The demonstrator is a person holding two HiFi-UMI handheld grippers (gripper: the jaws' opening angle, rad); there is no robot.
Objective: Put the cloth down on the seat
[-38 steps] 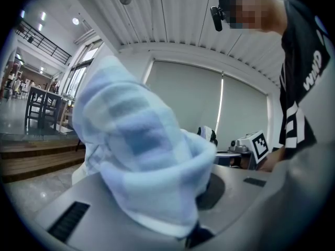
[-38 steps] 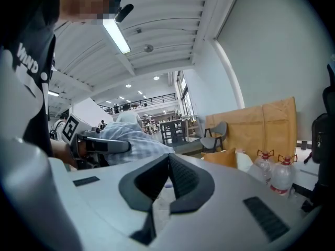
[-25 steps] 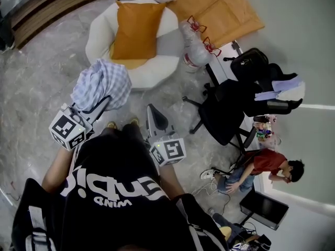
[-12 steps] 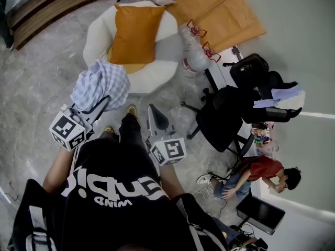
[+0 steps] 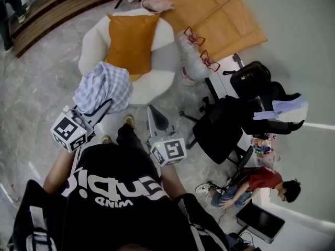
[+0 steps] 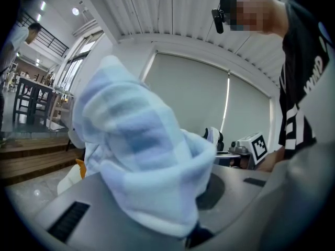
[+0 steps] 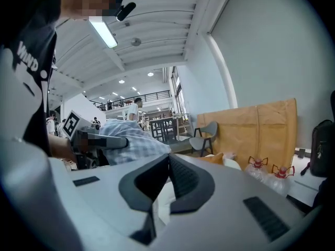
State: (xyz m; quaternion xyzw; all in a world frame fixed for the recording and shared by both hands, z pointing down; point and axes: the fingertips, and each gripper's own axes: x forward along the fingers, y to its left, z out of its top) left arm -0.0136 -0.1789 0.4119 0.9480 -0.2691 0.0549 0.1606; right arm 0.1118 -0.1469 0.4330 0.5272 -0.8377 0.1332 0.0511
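A blue-and-white checked cloth [image 5: 102, 87] hangs bunched from my left gripper [image 5: 104, 104], which is shut on it; its fingertips are buried in the folds. In the left gripper view the cloth [image 6: 141, 161] fills the space over the jaws. The seat is a round white armchair [image 5: 157, 80] with an orange cushion [image 5: 127, 41], just beyond the cloth. My right gripper [image 5: 151, 109] points at the armchair's front edge, shut with nothing in it. The right gripper view shows its pads pressed together [image 7: 168, 158] and the cloth [image 7: 133, 139] off to the left.
A black office chair [image 5: 222, 122] stands to the right, with dark bags [image 5: 251, 72] on a desk behind it. Large water bottles with red handles [image 5: 193, 56] sit beside the armchair. Orange boards [image 5: 209, 9] lie beyond. A person in red [image 5: 261, 182] crouches at lower right.
I have stepped slightly toward the armchair, one foot forward. Both grippers keep their pose, and the cloth stays in the left one. The person in red has shifted.
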